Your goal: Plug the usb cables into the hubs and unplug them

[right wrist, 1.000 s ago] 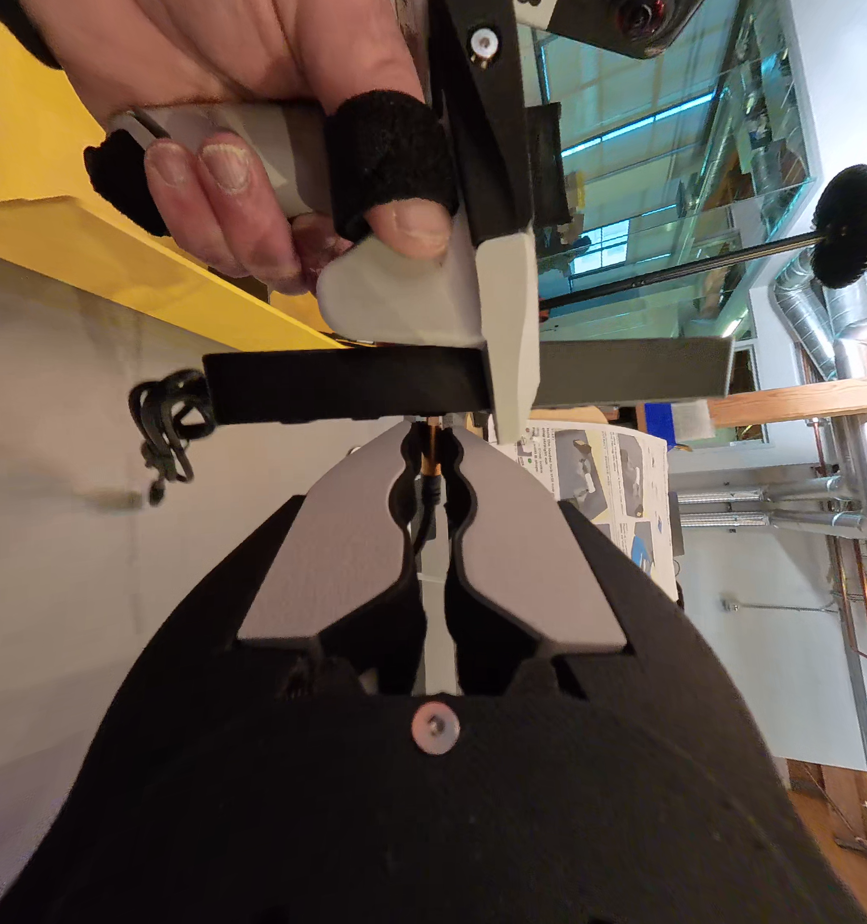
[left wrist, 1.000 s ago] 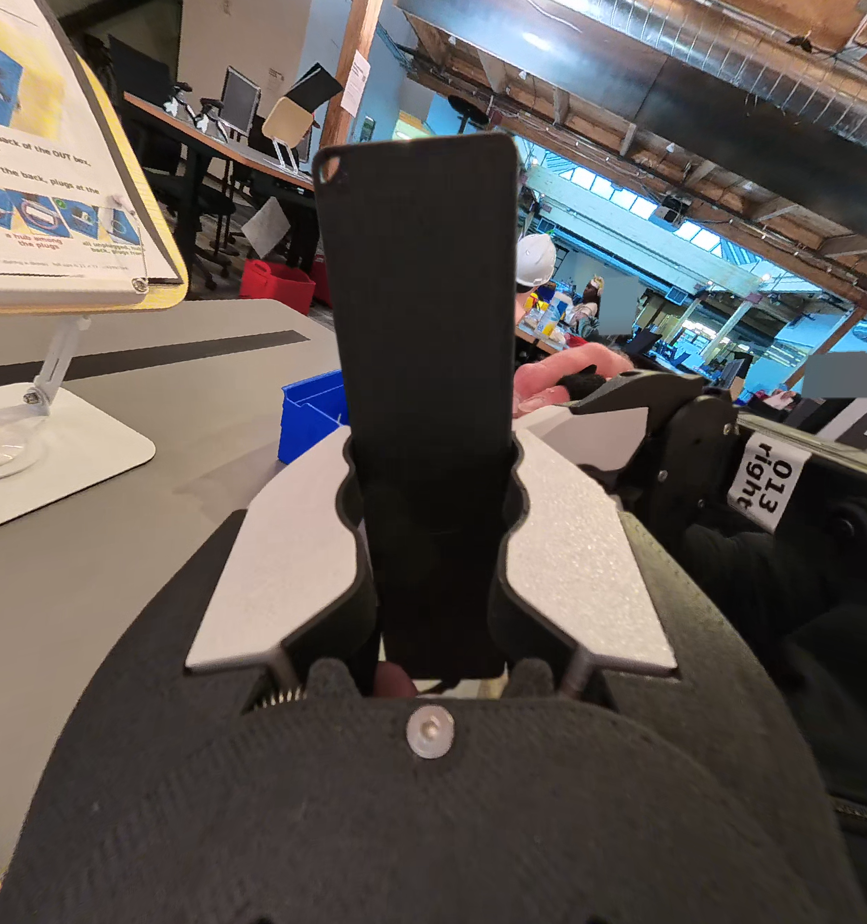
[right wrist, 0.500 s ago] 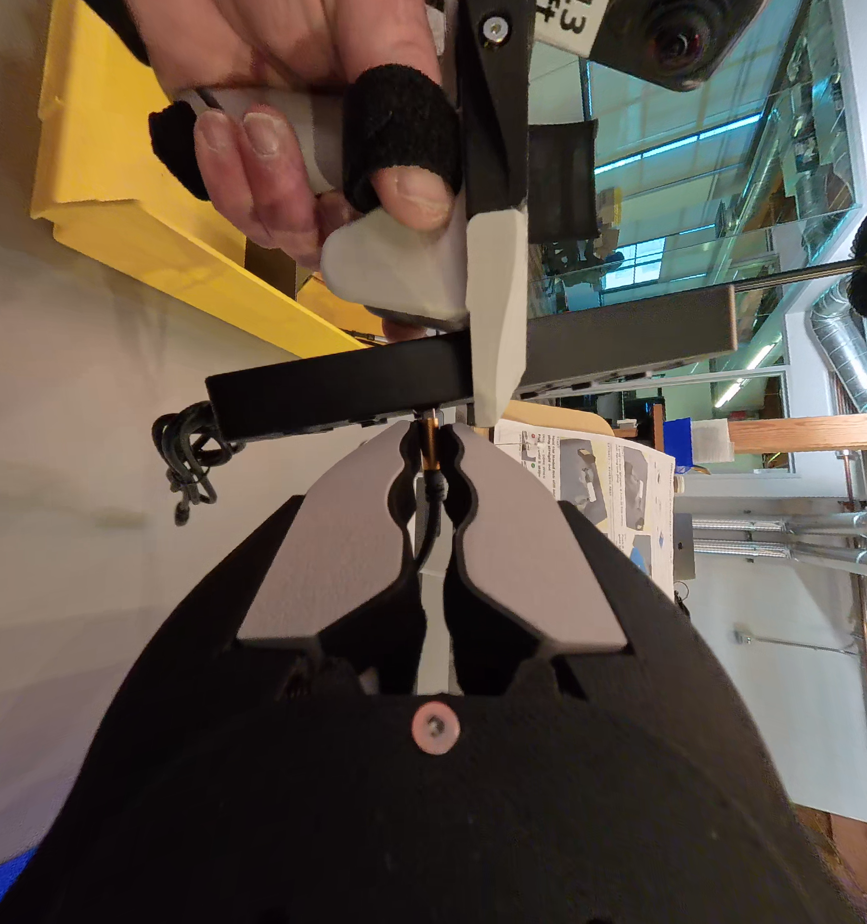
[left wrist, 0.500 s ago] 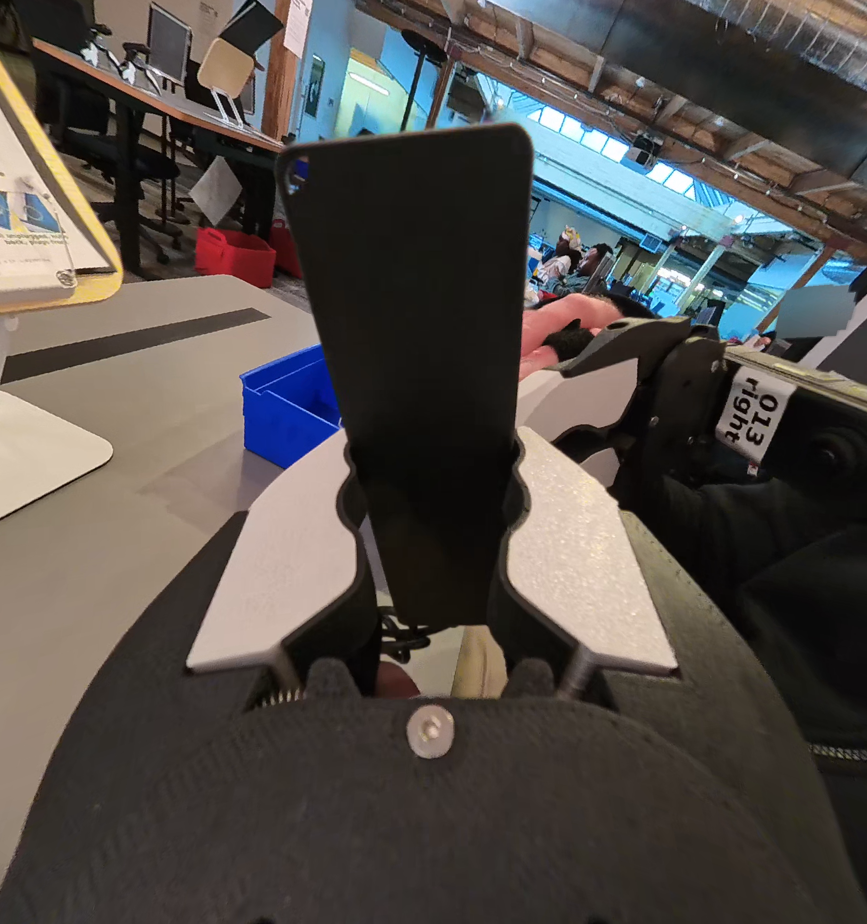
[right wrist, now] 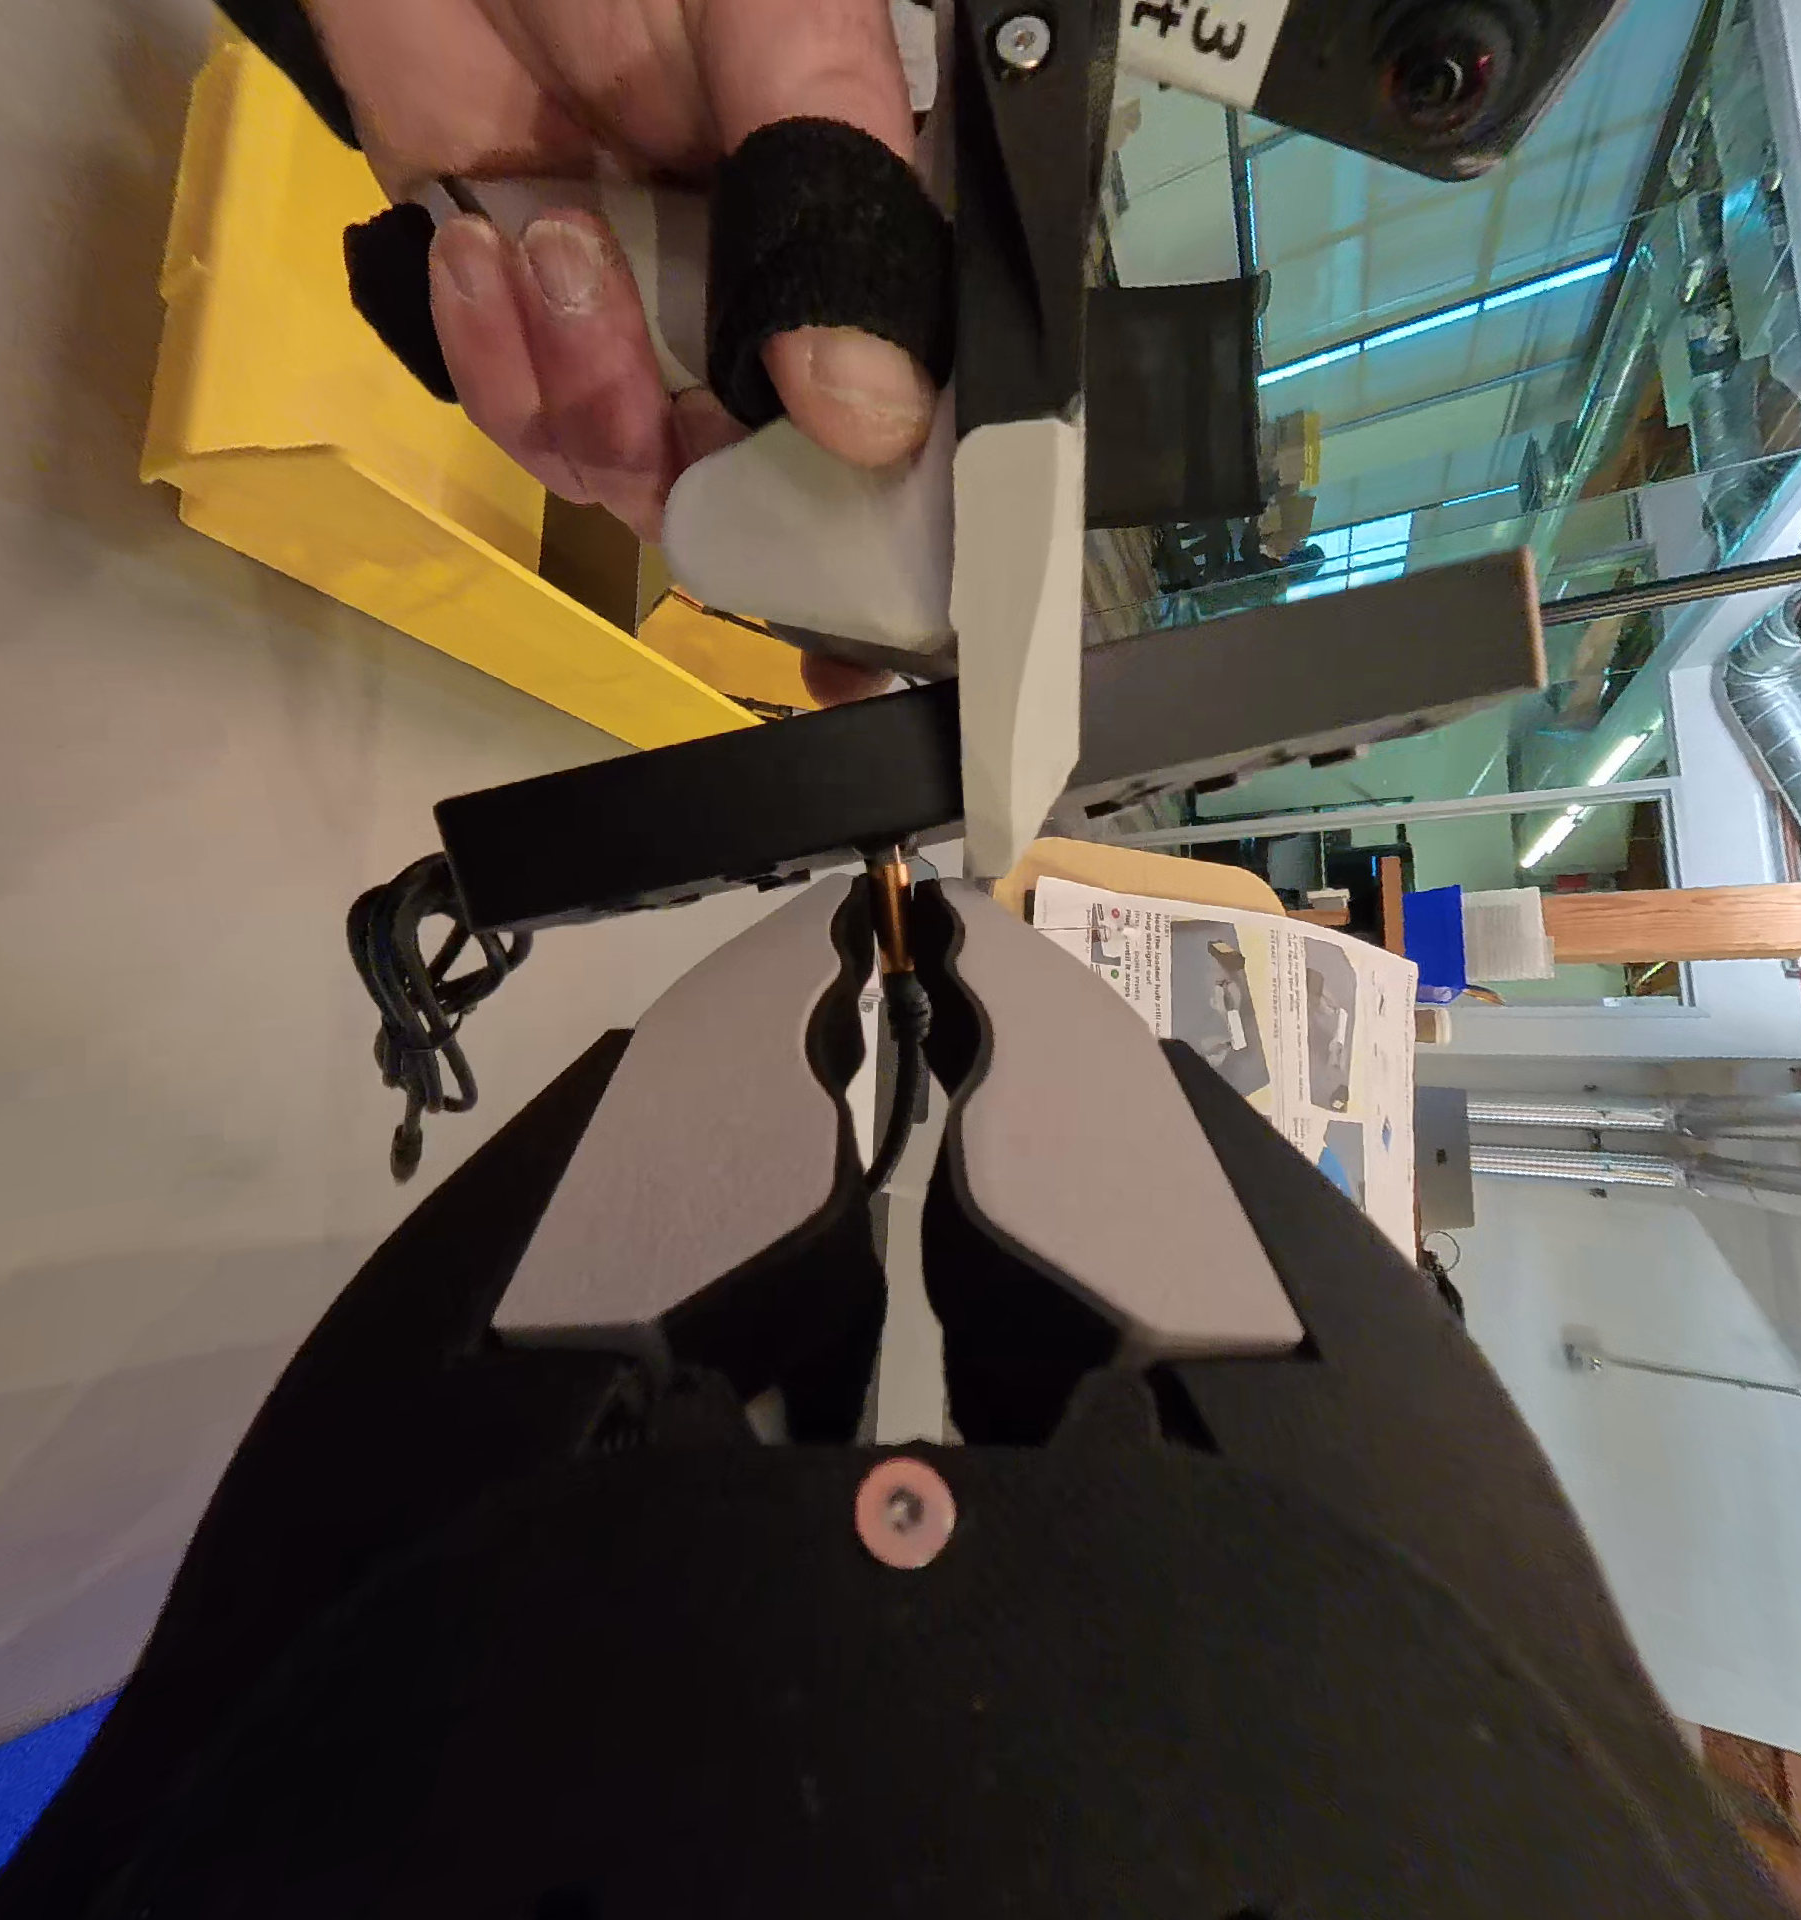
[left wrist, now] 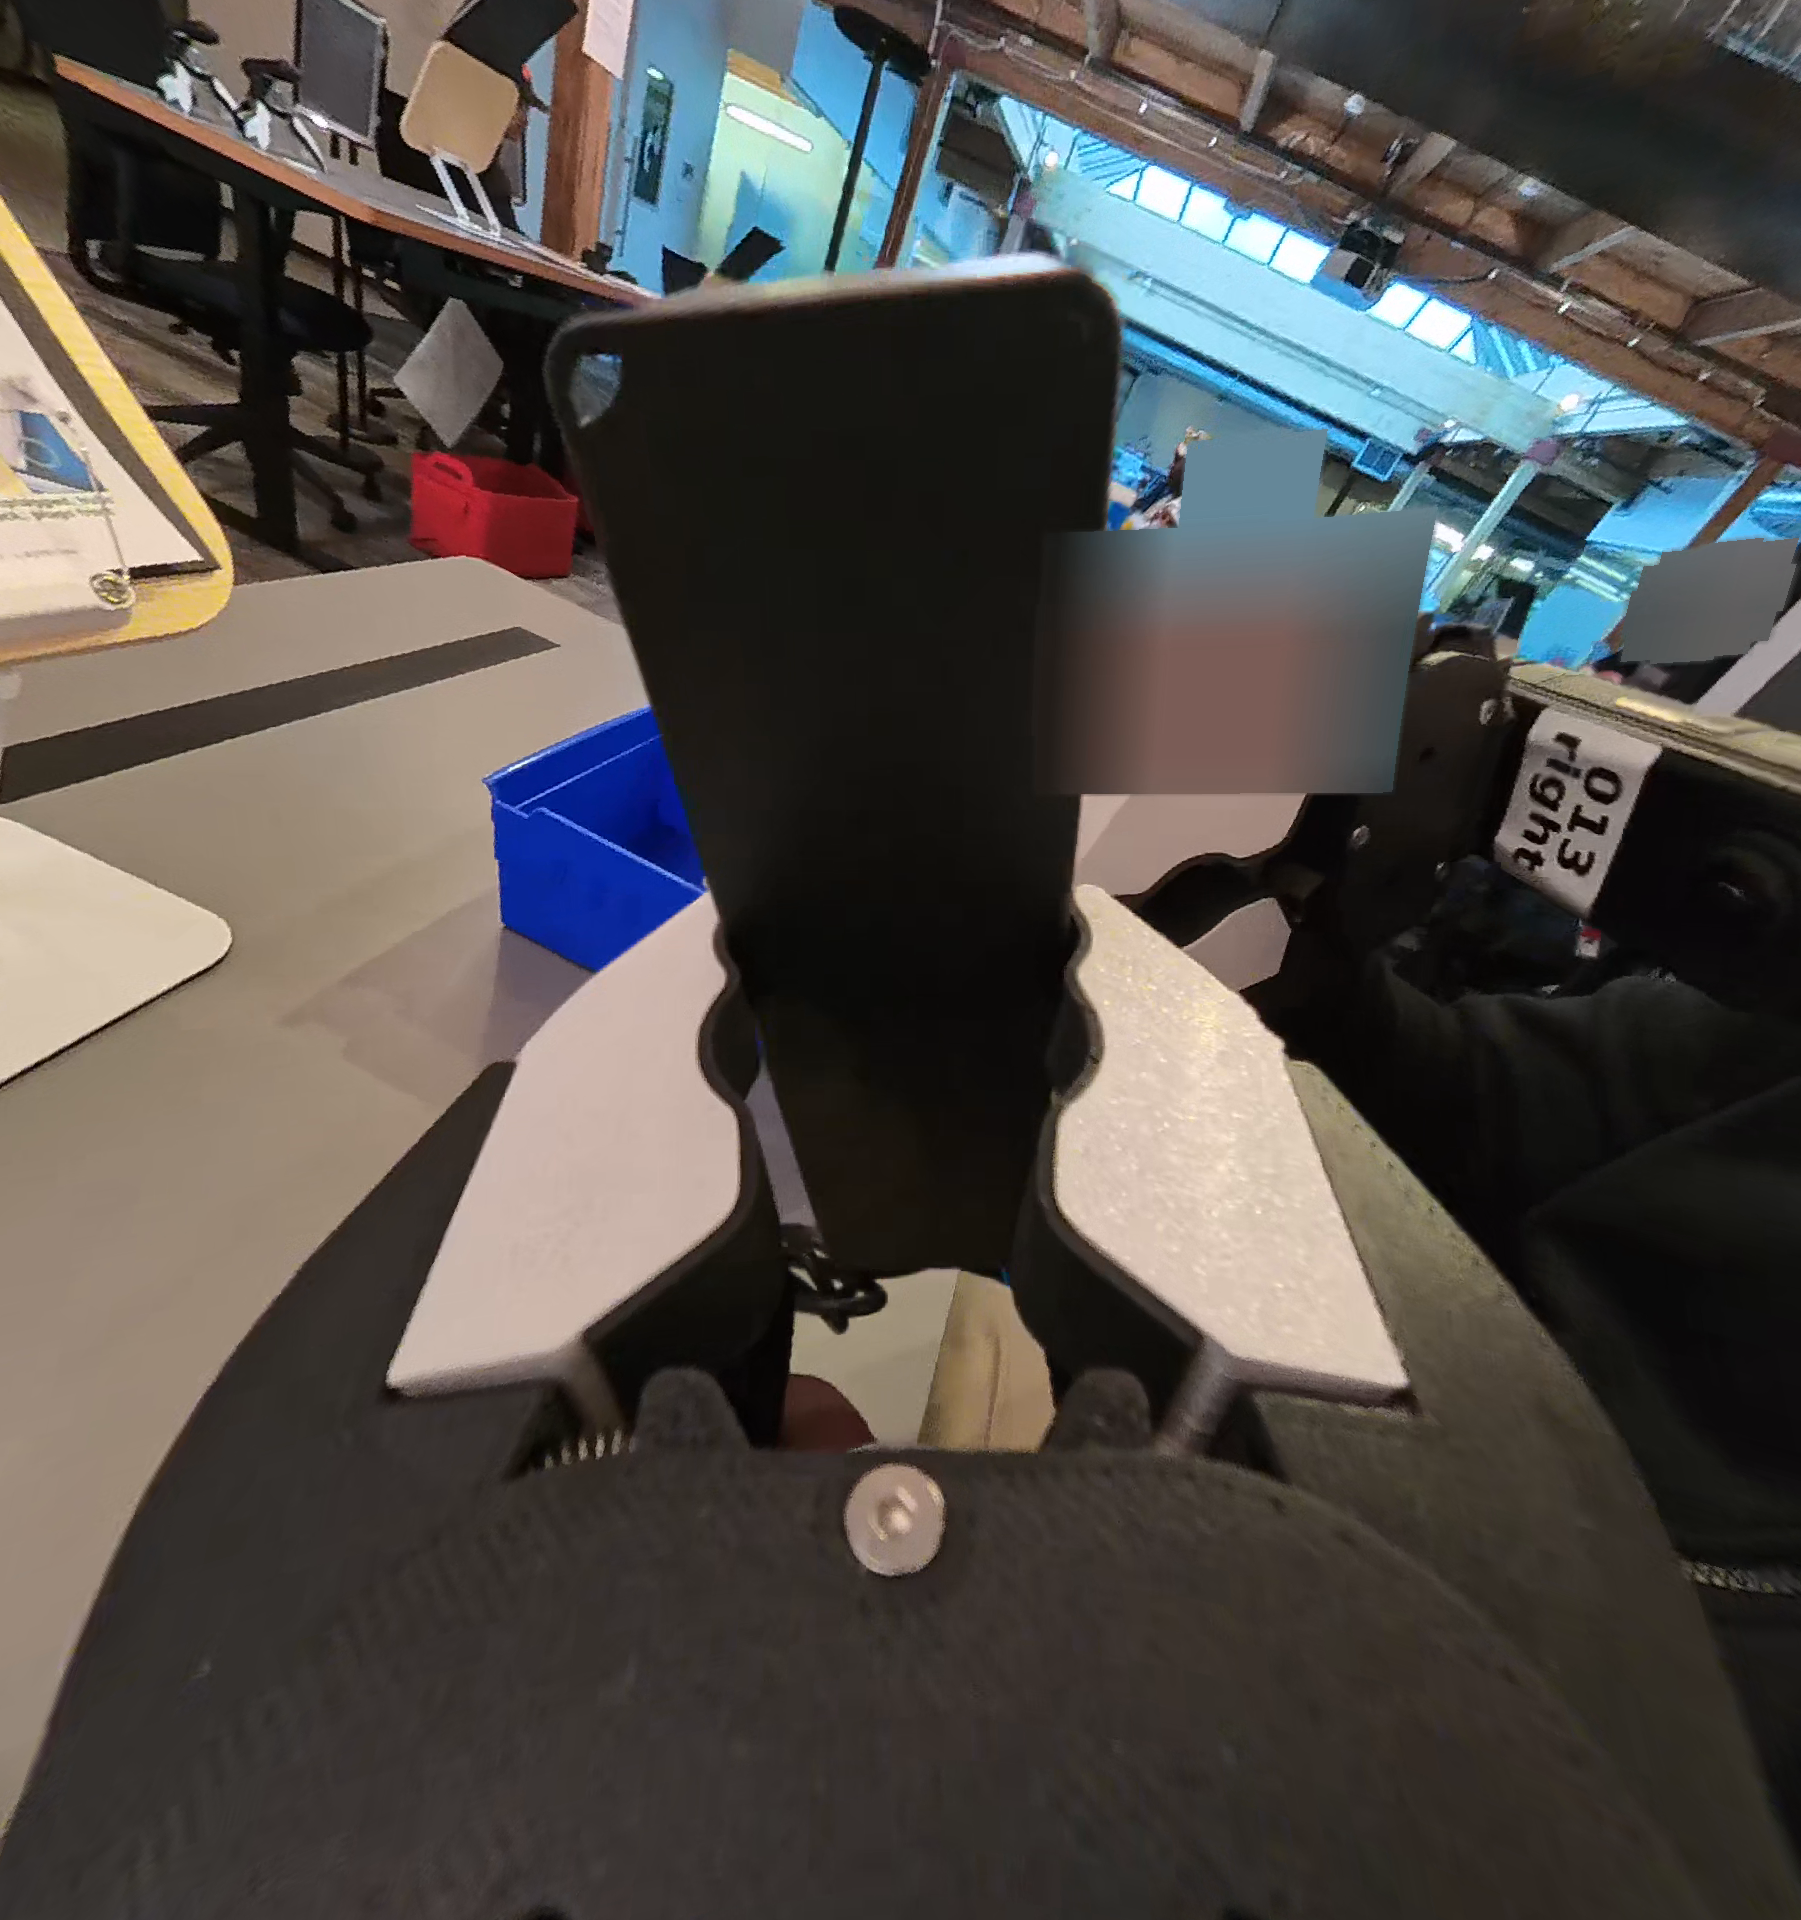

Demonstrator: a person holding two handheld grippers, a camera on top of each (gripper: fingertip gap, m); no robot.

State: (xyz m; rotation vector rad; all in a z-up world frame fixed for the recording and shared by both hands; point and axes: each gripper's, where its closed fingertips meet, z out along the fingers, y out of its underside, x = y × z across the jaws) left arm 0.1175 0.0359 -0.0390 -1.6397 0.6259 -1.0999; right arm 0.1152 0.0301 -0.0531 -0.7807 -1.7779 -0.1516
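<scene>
Blue bin (left wrist: 589, 842) on grey table (left wrist: 252, 935); yellow bin (right wrist: 356, 468); instruction sheet (right wrist: 1249, 1039)

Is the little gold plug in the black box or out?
In, partly at least. The plug's tip meets the hub's edge, with the right gripper pinching it; how deep is hidden.

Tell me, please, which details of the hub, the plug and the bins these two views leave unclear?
- Left wrist view: the hub shows only its flat back; its ports face away.
- Right wrist view: how deep the plug sits is hidden where it meets the hub's edge.
- Right wrist view: the yellow bin is partly covered by the hand.
- Left wrist view: the blue bin is partly hidden behind the hub.
</scene>
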